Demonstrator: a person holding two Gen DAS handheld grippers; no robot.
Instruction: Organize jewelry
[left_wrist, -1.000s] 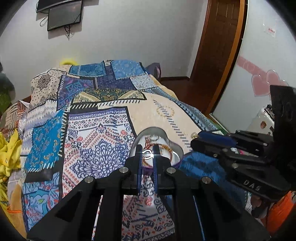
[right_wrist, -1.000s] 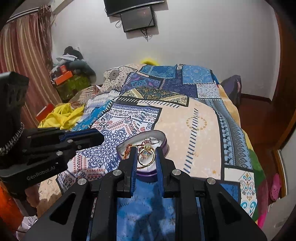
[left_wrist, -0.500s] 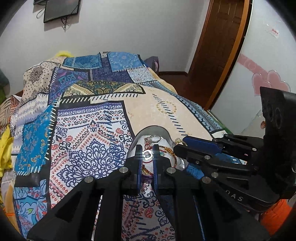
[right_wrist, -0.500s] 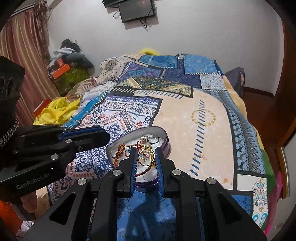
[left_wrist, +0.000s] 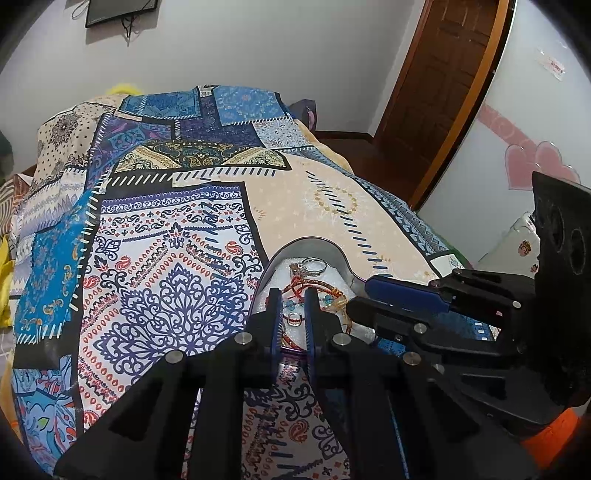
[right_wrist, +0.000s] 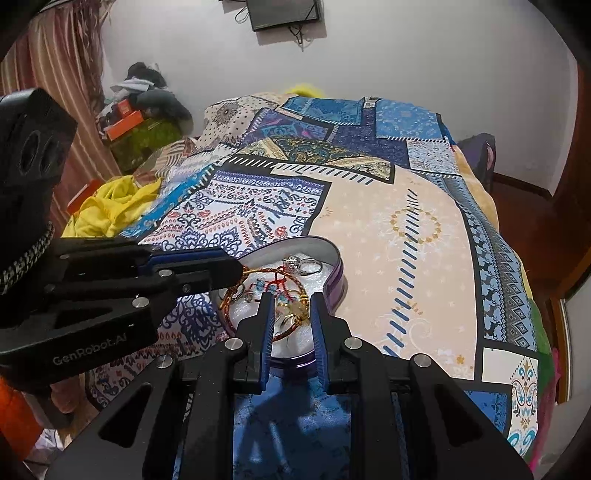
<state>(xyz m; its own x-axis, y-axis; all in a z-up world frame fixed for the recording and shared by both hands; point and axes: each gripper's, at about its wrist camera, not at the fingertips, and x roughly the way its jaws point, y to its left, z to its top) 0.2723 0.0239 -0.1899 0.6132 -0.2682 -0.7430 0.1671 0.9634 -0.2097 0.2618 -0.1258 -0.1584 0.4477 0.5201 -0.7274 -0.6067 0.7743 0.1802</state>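
Note:
A heart-shaped purple tin (right_wrist: 334, 280) (left_wrist: 347, 260) with white lining sits on the patterned bedspread. It holds a silver stone ring (right_wrist: 301, 263) (left_wrist: 312, 266), red-and-gold bangles (right_wrist: 258, 275) and beads. My left gripper (left_wrist: 292, 301) hovers over the tin, nearly shut on a small silver ring (left_wrist: 293, 318). My right gripper (right_wrist: 291, 302) is just above the tin, jaws slightly apart, with a gold ring (right_wrist: 295, 314) lying between them, seemingly loose on the lining. Each gripper shows in the other's view (left_wrist: 369, 295) (right_wrist: 221, 266).
The bed (right_wrist: 406, 221) fills both views; its right edge drops to a wooden floor and door (left_wrist: 443, 92). Yellow clothes (right_wrist: 110, 206) and clutter lie left of the bed. A TV (right_wrist: 284, 14) hangs on the far wall.
Both grippers have dropped closer to the tin. The right jaws have widened and the gold ring now lies low between them. The left gripper still holds the small silver ring.

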